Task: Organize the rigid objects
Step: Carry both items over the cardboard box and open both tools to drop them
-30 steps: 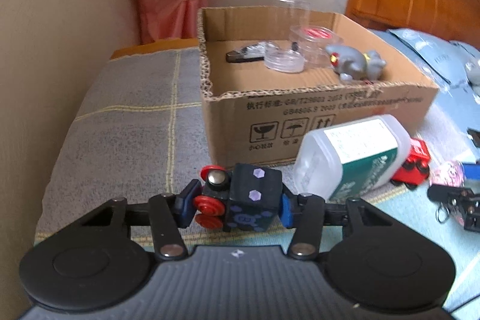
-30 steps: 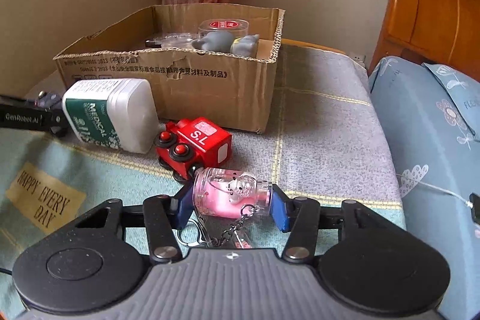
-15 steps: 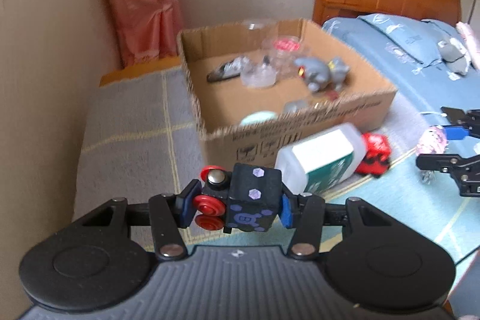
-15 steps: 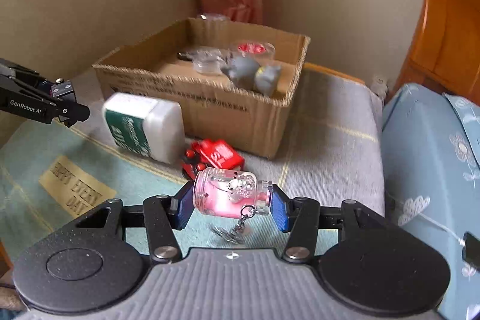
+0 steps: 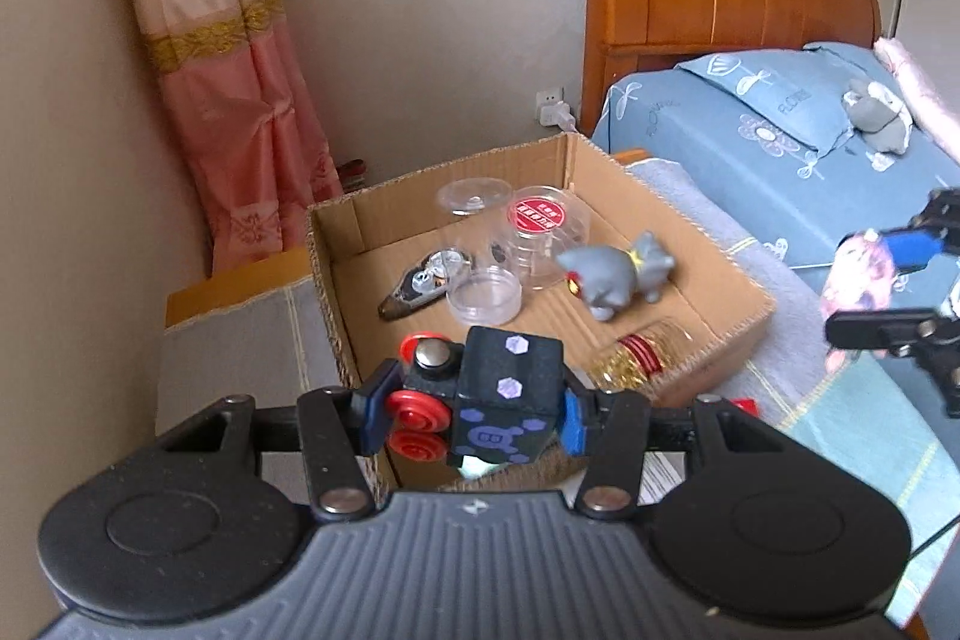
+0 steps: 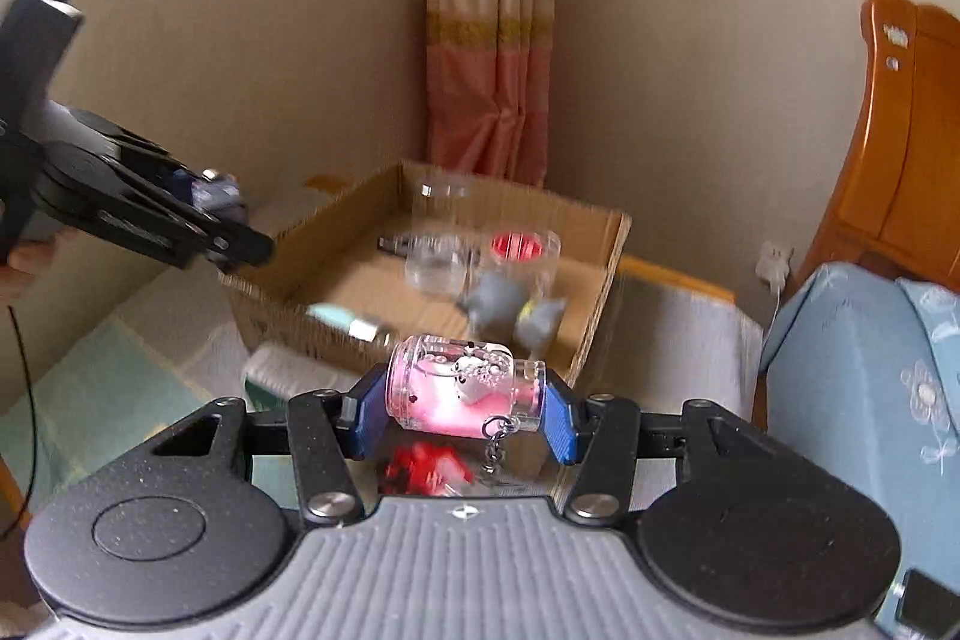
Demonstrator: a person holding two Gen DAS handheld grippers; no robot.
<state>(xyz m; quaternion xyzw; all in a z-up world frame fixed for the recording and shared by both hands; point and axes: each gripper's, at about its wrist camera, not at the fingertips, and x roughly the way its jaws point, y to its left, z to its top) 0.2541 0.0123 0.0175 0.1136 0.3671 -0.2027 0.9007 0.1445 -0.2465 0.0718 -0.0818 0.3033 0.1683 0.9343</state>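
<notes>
Above the near-left corner of the cardboard box (image 5: 744,298), a black cube toy (image 5: 507,403) with red buttons is held clamped between the blue pads of the left gripper (image 5: 474,412), jaws closed onto its sides. Further right, a pink jar keychain (image 6: 465,388) is pinched lengthwise by the right gripper (image 6: 459,415), its chain hanging free below, just short of the box's near wall.

Both items are judged to be in mid-carry toward the box; release has not yet been made. For the next move, each gripper needs to be brought past the corrugated rim and lowered before the jaws are parted.

Inside the box, the left and near floor is bare, while clear plastic tubs (image 5: 485,295), a red-lidded container (image 5: 540,229), a grey cat figure (image 5: 612,274) and a gold-filled jar (image 5: 642,364) are crowded toward the middle and right. Open room is therefore found at the near-left for the cube; the jar's landing spot is tighter, and the dangling chain could be snagged on the rim.
</notes>
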